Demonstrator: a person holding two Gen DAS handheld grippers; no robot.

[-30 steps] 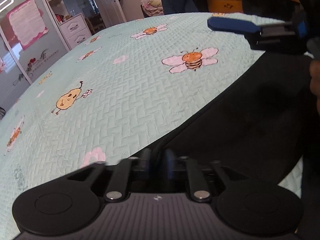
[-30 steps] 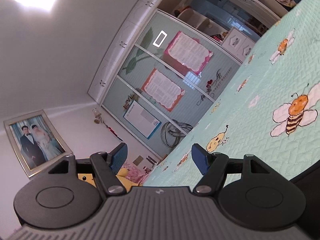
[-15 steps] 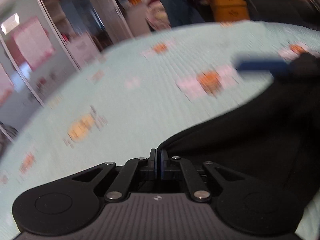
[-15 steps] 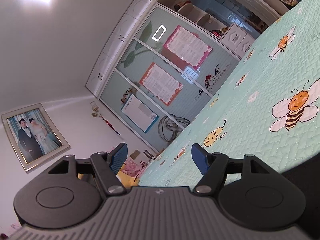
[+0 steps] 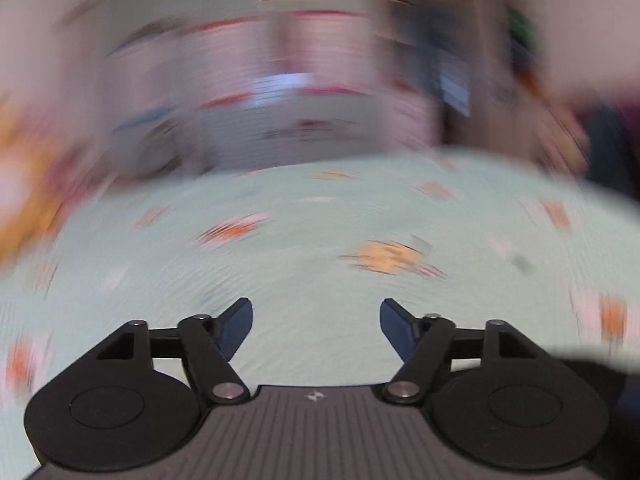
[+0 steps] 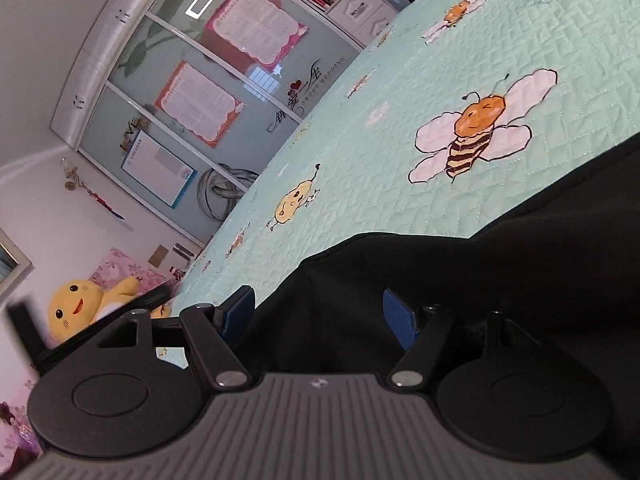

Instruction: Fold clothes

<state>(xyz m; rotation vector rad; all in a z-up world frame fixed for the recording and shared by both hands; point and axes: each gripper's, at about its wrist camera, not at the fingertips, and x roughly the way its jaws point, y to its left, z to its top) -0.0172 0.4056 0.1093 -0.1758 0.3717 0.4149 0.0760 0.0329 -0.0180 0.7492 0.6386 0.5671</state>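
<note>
A black garment (image 6: 500, 264) lies on the mint quilted bedspread (image 6: 400, 168) with bee prints. In the right wrist view my right gripper (image 6: 316, 312) is open, its blue fingers (image 6: 398, 322) spread over the garment's folded edge, which lies between them. In the left wrist view, heavily blurred by motion, my left gripper (image 5: 316, 320) is open and empty above the bedspread (image 5: 320, 240). A dark strip at the right edge (image 5: 592, 364) may be the garment.
A wardrobe with glass doors and posters (image 6: 208, 92) stands beyond the bed. A yellow plush toy (image 6: 76, 304) sits on pink bedding at lower left. The left gripper's body (image 6: 24, 328) shows as a dark blur at the left edge.
My left gripper, shut on the black garment's edge before, has opened, let it go and swung away fast. My right gripper has tilted down over the garment, still open.
</note>
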